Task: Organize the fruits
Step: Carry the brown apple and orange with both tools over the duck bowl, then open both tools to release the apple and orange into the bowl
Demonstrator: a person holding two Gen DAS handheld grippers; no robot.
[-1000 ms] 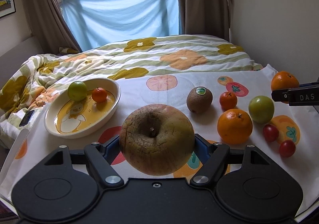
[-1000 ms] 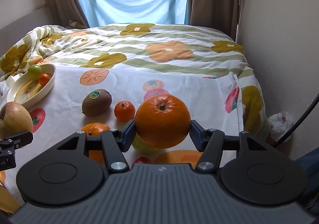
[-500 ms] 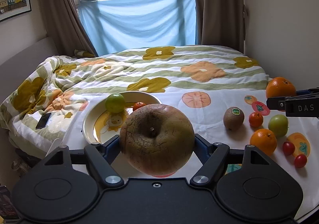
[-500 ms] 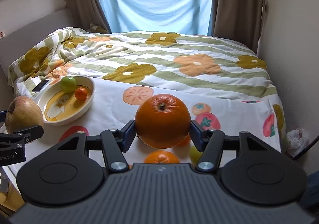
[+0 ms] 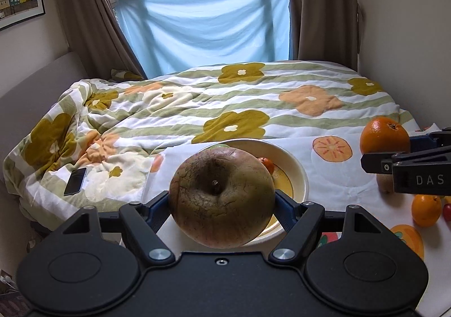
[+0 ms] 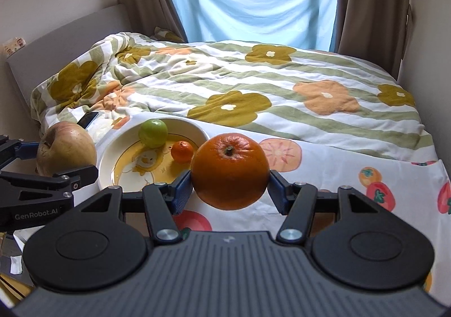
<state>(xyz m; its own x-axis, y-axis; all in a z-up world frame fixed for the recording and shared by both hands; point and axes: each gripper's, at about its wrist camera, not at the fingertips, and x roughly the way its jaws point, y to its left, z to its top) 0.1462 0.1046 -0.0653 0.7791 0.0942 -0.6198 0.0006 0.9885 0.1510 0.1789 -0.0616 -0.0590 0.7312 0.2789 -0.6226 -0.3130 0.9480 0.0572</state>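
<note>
Left wrist view: the fruit-print cloth (image 5: 332, 176) covers the near end of the bed, and the flowered quilt (image 5: 225, 97) beyond it lies bare as far as the blue sheet under the window. A phone (image 5: 75, 181) lies on the quilt at the left edge. The left tongs (image 5: 222, 203) are shut on a brown apple (image 5: 222, 198), stem cavity facing the camera, held above the near rim of the plate (image 5: 298, 173), which it largely hides. A small orange (image 5: 267, 164) peeks out behind it. At right the right tongs (image 5: 406, 156) carry an orange (image 5: 384, 135); another orange (image 5: 425, 210) lies on the cloth below.

Right wrist view: the right tongs (image 6: 229, 190) grip the orange (image 6: 229, 170) at mid-width, stem up and towards the camera, just right of the plate (image 6: 197, 126). On the plate a green fruit (image 6: 153, 132) sits left of the small orange (image 6: 182, 151), with bare room in front of them. The left tongs (image 6: 56, 159) hold the apple (image 6: 66, 149) by the plate's left rim.
</note>
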